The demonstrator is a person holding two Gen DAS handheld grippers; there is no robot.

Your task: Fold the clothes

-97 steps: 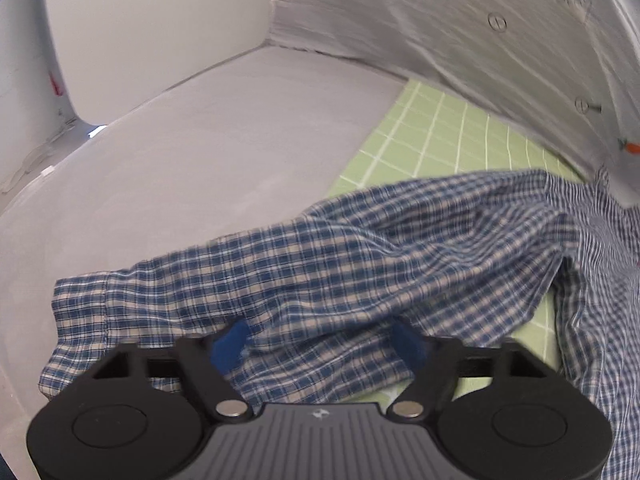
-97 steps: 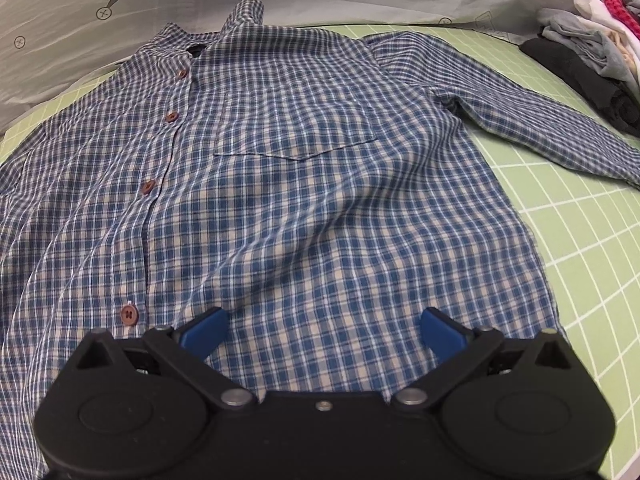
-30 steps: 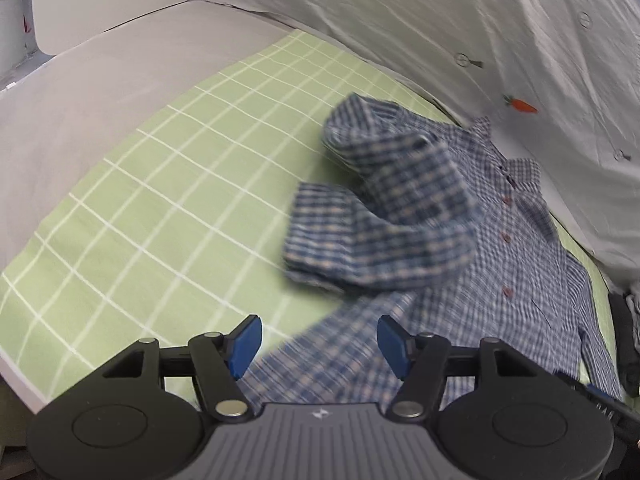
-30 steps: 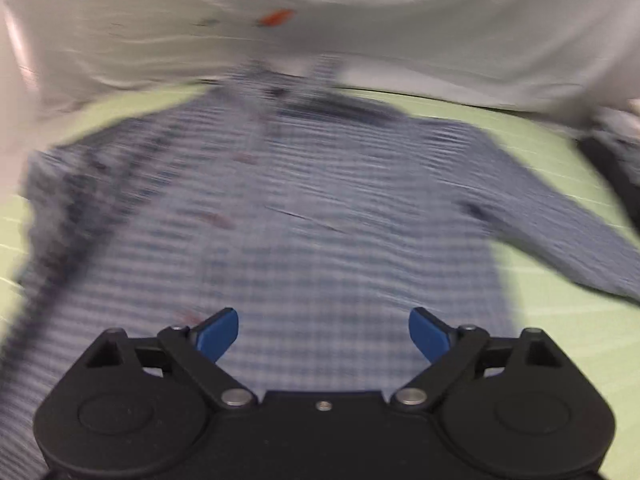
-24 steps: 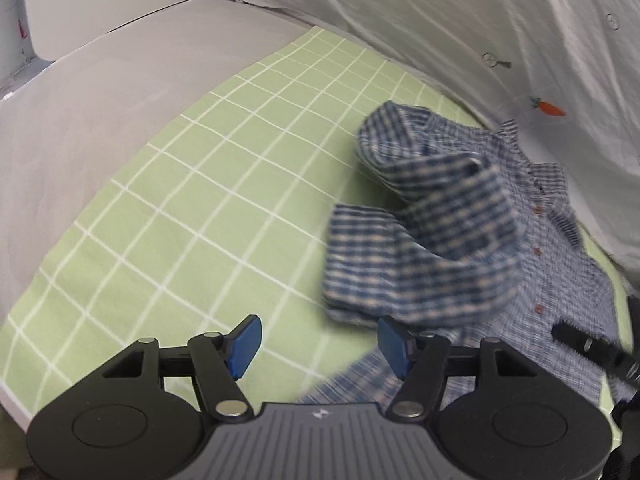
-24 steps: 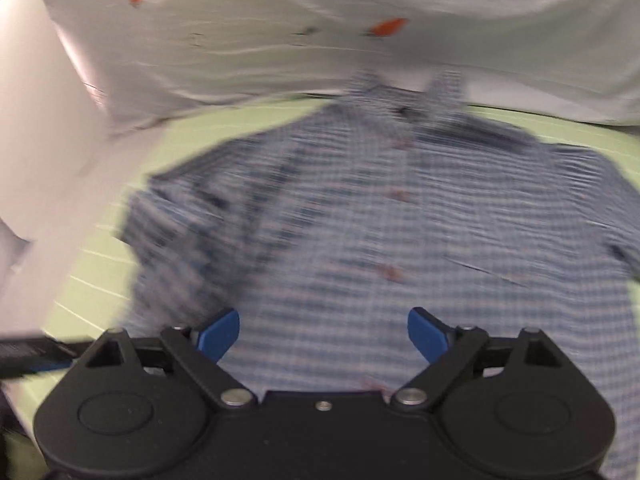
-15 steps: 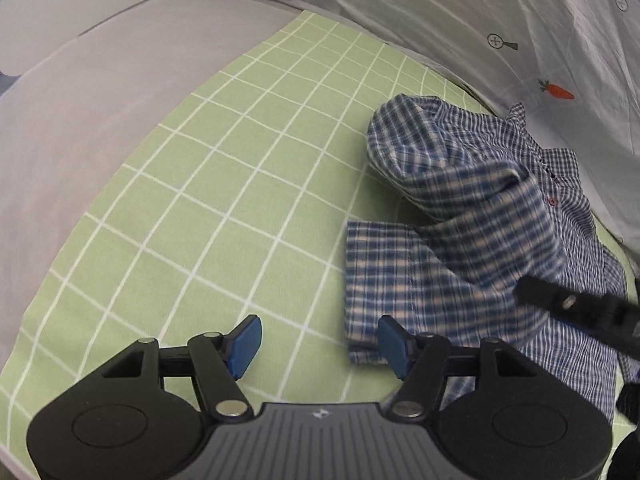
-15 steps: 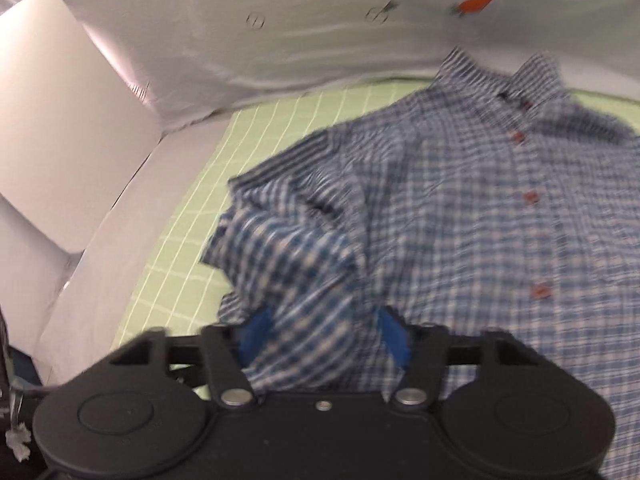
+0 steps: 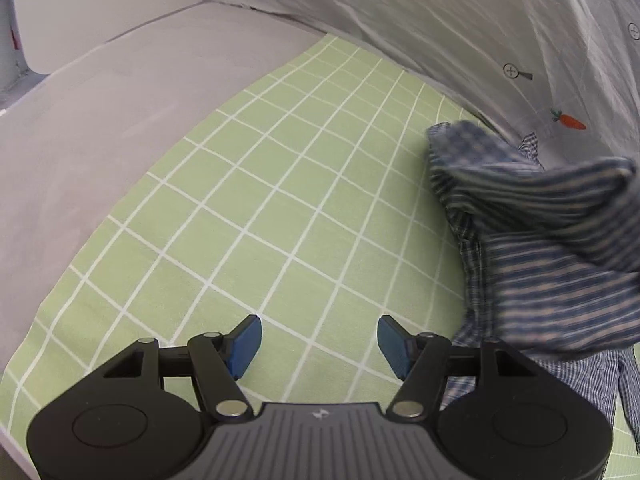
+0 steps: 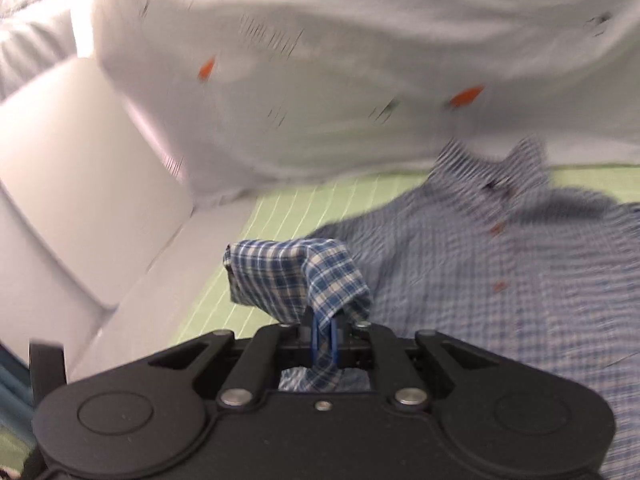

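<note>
Looking through left wrist camera: I see my left tool (image 9: 319,340) released, blue pads spread wide with nothing between them, hanging over bare green mat.
Grid mat: the green mat (image 9: 256,216) with white grid lines lies on a grey desk (image 9: 92,120), which shows beyond the mat's left edge.
Plaid shirt, left view: the blue-and-white plaid shirt (image 9: 552,256) sits at the right of this view, one part raised and draped in a blurred fold above the mat; the rest lies low toward the lower right. It is apart from my left tool.
Backdrop: a white printed sheet (image 9: 500,24) with a small carrot motif rises behind the mat and shirt.
Right wrist camera: my right tool (image 10: 322,342) is clenched on the shirt's sleeve (image 10: 296,276); plaid fabric is pinched between the closed blue pads, and a loop of cloth arches up over the fingertips.
Plaid shirt, right view: the body of the shirt lies spread on the mat to the right, collar (image 10: 496,160) toward the sheet, reddish buttons (image 10: 498,229) down the front; this part is motion-blurred.
Left side: a pale panel (image 10: 80,168) stands beside the desk.
</note>
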